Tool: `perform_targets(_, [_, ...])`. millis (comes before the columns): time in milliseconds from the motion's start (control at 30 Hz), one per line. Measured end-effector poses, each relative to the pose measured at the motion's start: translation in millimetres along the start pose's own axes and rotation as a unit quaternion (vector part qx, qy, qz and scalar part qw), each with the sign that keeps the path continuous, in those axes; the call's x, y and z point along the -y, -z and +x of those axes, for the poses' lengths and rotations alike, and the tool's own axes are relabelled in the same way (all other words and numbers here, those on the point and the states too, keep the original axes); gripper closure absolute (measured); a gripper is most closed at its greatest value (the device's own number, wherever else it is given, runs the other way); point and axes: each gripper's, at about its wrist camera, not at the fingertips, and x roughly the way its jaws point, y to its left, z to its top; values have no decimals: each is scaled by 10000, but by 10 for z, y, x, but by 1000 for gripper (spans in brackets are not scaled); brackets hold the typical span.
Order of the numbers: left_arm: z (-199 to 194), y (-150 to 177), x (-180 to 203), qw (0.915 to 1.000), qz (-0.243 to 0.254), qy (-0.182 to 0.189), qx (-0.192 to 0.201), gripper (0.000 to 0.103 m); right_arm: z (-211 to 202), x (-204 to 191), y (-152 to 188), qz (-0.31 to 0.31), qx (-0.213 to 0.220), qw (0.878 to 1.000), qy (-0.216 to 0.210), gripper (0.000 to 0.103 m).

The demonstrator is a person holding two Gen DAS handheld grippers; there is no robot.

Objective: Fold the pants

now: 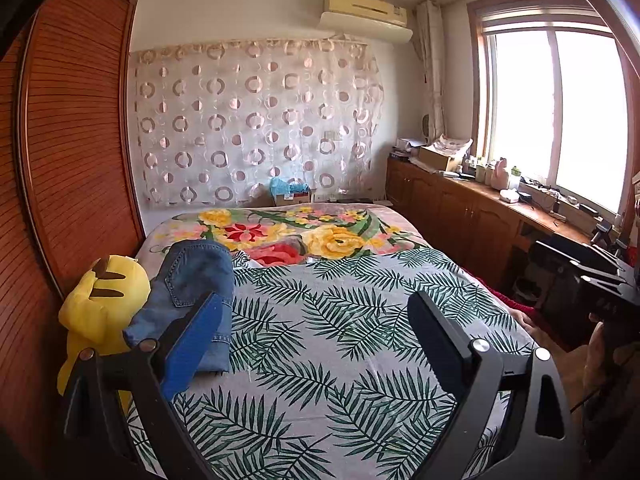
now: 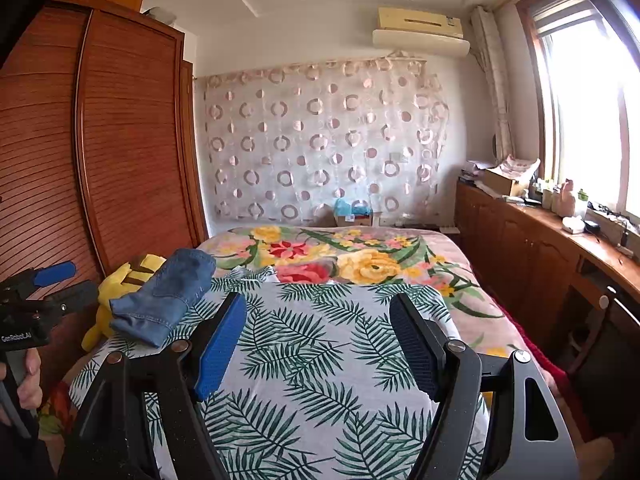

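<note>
Both tongs stand released and empty: the left tongs (image 1: 316,312) and the right tongs (image 2: 318,320) hang over the leaf-print sheet (image 2: 304,360) of the bed. The folded pants (image 2: 160,300) lie at the bed's left side, leaning on a yellow plush toy (image 2: 124,280). Nudge that toy and the denim stack may slump, unfold, or slide off the edge.

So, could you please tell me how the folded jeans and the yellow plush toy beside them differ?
The folded jeans are blue denim, lying as a flat bundle on the leaf-print sheet; the yellow plush toy is bright yellow with dark stripes and looks rounded and stuffed. The jeans sit further onto the bed, while the toy is at the edge next to the wooden wardrobe. Both lie at the same side of the bed, apparently touching.
</note>
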Motion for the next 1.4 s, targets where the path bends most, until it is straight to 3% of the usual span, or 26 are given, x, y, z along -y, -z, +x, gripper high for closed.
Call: perform_targets(1400, [10,58,-4,10000,6,-66,20,9,49,278,-16,-28,16,10000,-60,27])
